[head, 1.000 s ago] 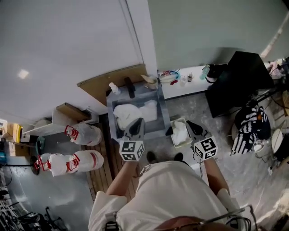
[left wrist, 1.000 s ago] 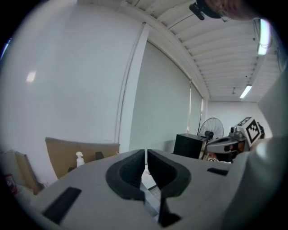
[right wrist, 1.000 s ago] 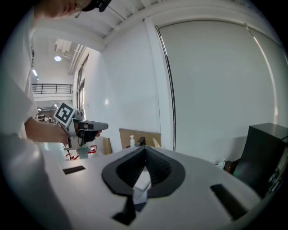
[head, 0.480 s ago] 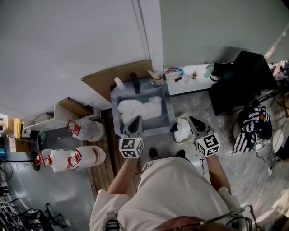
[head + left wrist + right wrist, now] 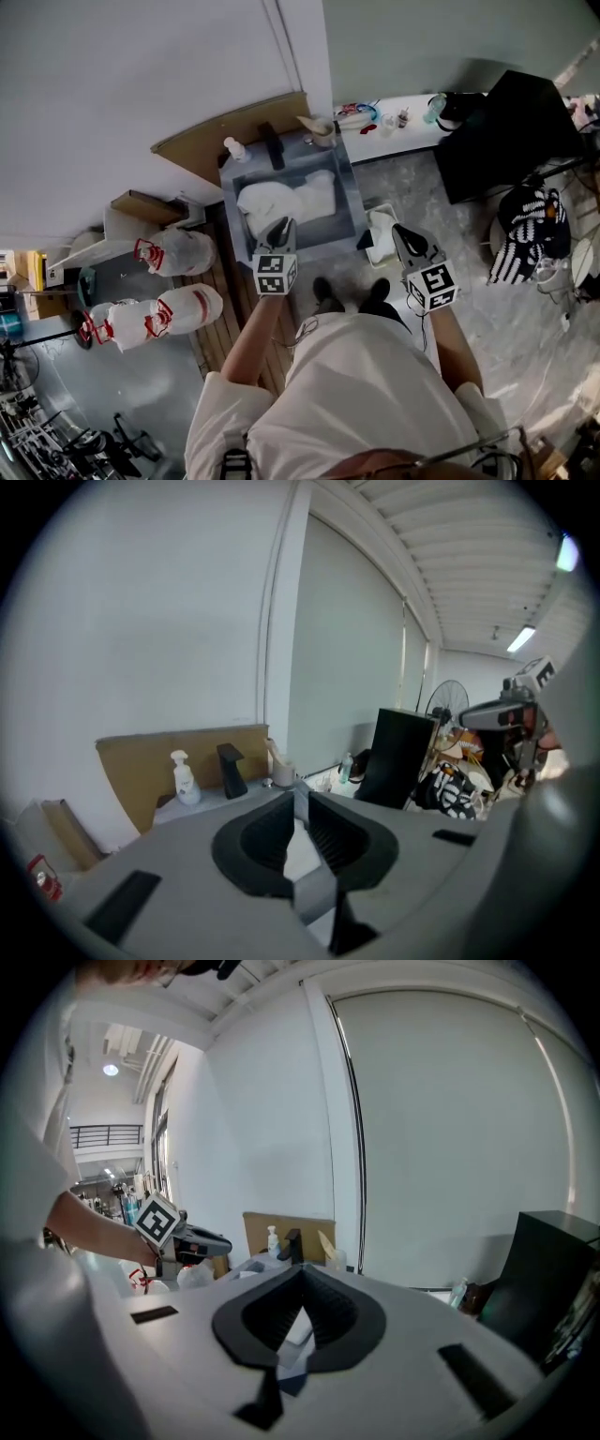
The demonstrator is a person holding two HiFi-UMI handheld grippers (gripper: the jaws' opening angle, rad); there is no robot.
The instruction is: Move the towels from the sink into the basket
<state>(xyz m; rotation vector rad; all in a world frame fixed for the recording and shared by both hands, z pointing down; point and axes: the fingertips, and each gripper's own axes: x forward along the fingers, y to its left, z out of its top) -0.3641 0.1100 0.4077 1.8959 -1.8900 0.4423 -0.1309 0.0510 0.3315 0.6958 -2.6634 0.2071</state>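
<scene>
White towels [image 5: 281, 202] lie heaped in the grey sink [image 5: 347, 202]. A small white basket [image 5: 382, 220] stands on the floor just right of the sink and has something white in it. My left gripper [image 5: 280, 227] hangs over the sink's front edge, just short of the towels, with its jaws shut and nothing in them [image 5: 301, 794]. My right gripper [image 5: 397, 232] hovers by the basket's near right side, also shut and empty [image 5: 302, 1271].
A black faucet [image 5: 273, 155], a soap bottle [image 5: 234, 148] and a cup [image 5: 322, 128] stand on the sink's back edge before a cardboard sheet [image 5: 216, 141]. Two white bags [image 5: 173, 253] lie to the left. At right stand a black cabinet [image 5: 511, 131] and a striped cloth [image 5: 530, 234].
My left gripper has dropped and moved forward to the sink's front edge. The right gripper has sunk a little beside the basket. Both have stayed shut.
</scene>
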